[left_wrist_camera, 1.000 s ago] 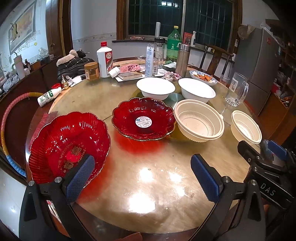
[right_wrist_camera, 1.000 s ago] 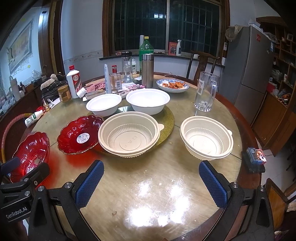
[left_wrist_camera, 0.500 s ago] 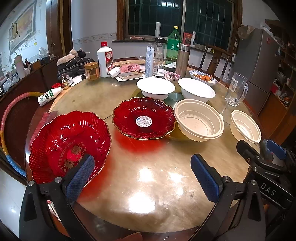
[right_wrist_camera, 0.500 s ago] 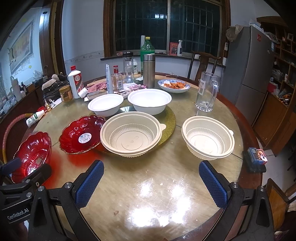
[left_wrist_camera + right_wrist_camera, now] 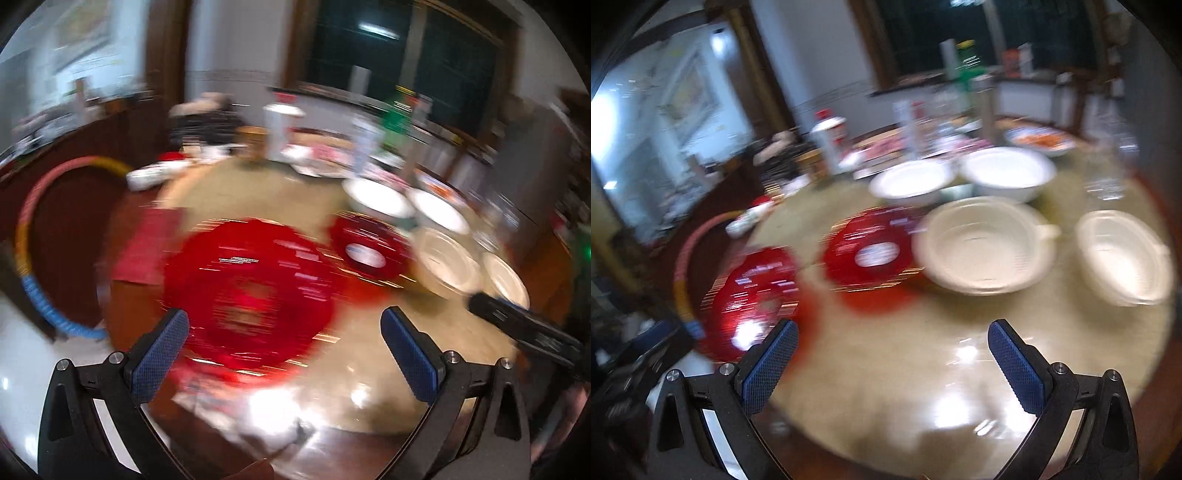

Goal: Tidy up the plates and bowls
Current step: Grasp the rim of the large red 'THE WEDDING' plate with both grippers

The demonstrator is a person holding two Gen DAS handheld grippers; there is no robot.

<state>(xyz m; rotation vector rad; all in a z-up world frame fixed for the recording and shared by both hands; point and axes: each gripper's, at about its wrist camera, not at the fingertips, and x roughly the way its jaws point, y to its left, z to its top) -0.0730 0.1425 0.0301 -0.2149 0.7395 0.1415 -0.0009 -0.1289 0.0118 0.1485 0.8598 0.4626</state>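
Note:
Both views are motion-blurred. A large red scalloped plate [image 5: 247, 295] lies near the table's left edge, between and just beyond the open jaws of my left gripper [image 5: 284, 332]; it also shows in the right wrist view [image 5: 753, 295]. A smaller red plate [image 5: 367, 251] [image 5: 868, 254] lies past it. Two cream plastic bowls [image 5: 986, 247] [image 5: 1123, 254] and two white bowls [image 5: 910, 182] [image 5: 1006, 173] stand further right. My right gripper [image 5: 892, 350] is open and empty above the table's front.
Bottles, a steel flask [image 5: 988, 103], a glass mug [image 5: 1106, 177] and a food dish [image 5: 1039, 140] crowd the far side of the round table [image 5: 923, 369]. A coloured hoop [image 5: 33, 236] stands left of the table. The other gripper's body [image 5: 532, 332] is at right.
Both grippers have swung left quickly, blurring the views. The large red plate now lies centred in front of my left gripper. Both stay open.

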